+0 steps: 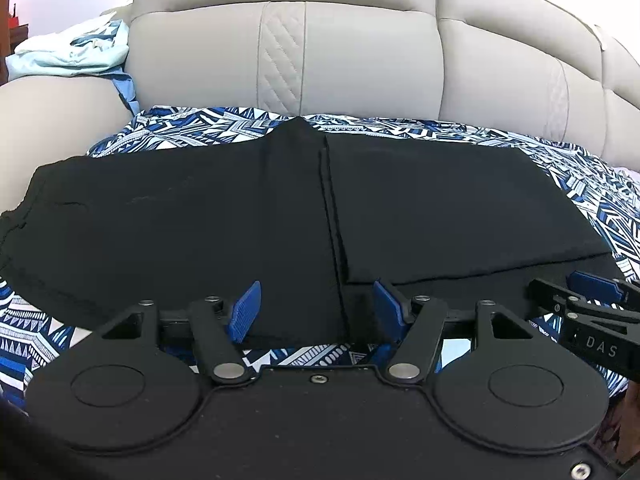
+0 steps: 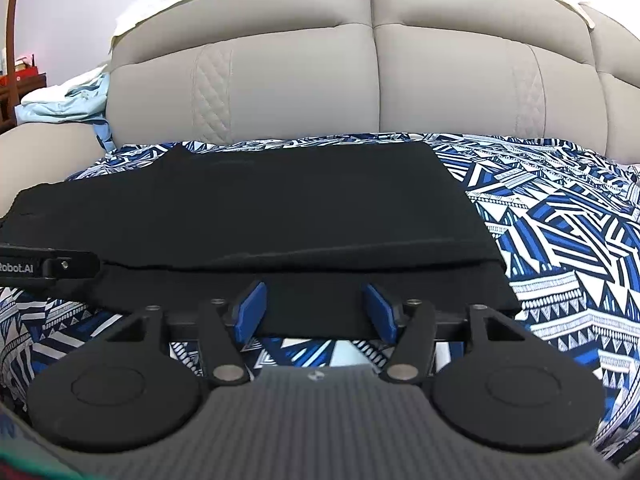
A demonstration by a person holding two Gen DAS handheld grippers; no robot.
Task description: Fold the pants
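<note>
Black pants (image 1: 180, 220) lie flat on a blue-and-white patterned sheet (image 2: 560, 240) on a sofa seat. A folded layer (image 1: 440, 208) rests on top of their right part. My left gripper (image 1: 316, 306) is open at the pants' near edge. The cloth lies between its blue pads (image 1: 246, 308) without being pinched. My right gripper (image 2: 315, 311) is open at the same near edge, further right on the pants (image 2: 280, 208), with the hem between its jaws. In the left wrist view, the right gripper's fingers (image 1: 592, 284) show at the right. The left gripper's body (image 2: 48, 266) shows at the left of the right wrist view.
The grey sofa backrest (image 1: 360, 60) rises just behind the pants. Light blue clothes (image 1: 68, 54) are heaped on the left armrest. A dark wooden piece of furniture (image 2: 12, 40) stands beyond the armrest. Bare patterned sheet spreads to the right of the pants.
</note>
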